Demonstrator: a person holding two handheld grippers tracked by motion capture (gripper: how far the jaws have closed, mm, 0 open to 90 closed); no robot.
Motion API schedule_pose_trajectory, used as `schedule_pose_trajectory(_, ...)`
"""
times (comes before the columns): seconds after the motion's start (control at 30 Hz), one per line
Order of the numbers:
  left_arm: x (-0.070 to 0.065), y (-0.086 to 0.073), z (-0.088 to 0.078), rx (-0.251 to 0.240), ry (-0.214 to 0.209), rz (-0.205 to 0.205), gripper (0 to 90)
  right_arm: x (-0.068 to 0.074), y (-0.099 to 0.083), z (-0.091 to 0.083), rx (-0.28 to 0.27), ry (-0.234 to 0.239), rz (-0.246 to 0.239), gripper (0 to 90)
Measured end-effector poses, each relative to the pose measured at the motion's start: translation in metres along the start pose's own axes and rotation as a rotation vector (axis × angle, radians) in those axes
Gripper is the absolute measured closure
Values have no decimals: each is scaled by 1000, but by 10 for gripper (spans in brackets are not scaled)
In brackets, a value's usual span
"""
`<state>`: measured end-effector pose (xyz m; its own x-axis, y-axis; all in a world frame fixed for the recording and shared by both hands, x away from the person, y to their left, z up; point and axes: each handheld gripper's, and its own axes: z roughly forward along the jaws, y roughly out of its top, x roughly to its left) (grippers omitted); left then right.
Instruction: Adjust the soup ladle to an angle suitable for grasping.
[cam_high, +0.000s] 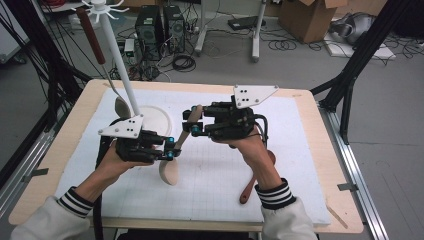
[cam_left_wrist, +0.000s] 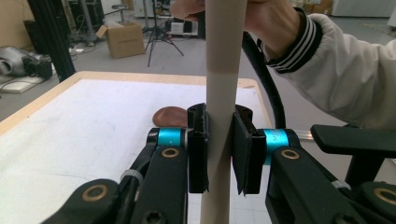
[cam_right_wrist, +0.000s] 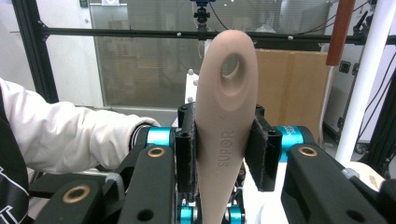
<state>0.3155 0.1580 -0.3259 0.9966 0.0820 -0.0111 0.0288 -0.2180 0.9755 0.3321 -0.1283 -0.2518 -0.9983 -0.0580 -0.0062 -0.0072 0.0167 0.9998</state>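
A beige spoon (cam_high: 169, 172) with a hanging hole in its handle end is held tilted above the white mat, bowl end down and near the mat. My left gripper (cam_high: 172, 149) is shut on the middle of its handle (cam_left_wrist: 224, 56), the pads (cam_left_wrist: 198, 149) pressing both sides. My right gripper (cam_high: 192, 125) is shut on the upper end of the handle (cam_right_wrist: 226, 93), just below the hole; the word SUPOR shows between its jaws. Both grippers (cam_left_wrist: 219, 149) (cam_right_wrist: 224, 149) face each other across the spoon.
A white hook stand (cam_high: 120, 60) rises from a round base (cam_high: 157, 120) at the back left; a ladle with a brown handle (cam_high: 92, 35) hangs from it. A brown wooden spoon (cam_high: 250, 187) lies on the mat (cam_high: 300, 150) under the right wrist.
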Motion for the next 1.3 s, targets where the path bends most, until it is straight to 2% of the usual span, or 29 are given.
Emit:
schedule_pose_trajectory(0.13,0,0,0,2,11,-13,754,0,0,1,4,-8,-1,681)
schedule_pose_trajectory(0.47,0,0,-3,11,62,-33,551,0,0,0,53,-43,6,682)
schedule_pose_trajectory(0.63,-4,4,-4,22,154,-24,327,0,1,-3,49,-72,15,682)
schedule_pose_trajectory(0.7,-6,7,-4,25,198,-34,207,0,2,-3,51,-85,13,682)
schedule_pose_trajectory(0.83,-7,11,-6,23,256,-57,43,1,3,-3,69,-113,28,682)
schedule_pose_trajectory(0.9,-8,13,-7,19,273,-67,17,1,3,-2,71,-124,24,682)
schedule_pose_trajectory(1.03,-9,16,-8,5,284,-72,17,3,5,0,80,-184,38,682)
schedule_pose_trajectory(1.13,-12,18,-7,-1,312,-59,17,7,8,4,98,-219,14,681)
schedule_pose_trajectory(1.2,-14,20,-7,-6,341,-47,17,10,10,7,105,-235,17,681)
schedule_pose_trajectory(1.3,-16,22,-5,-16,350,-45,21,12,11,11,110,-258,26,681)
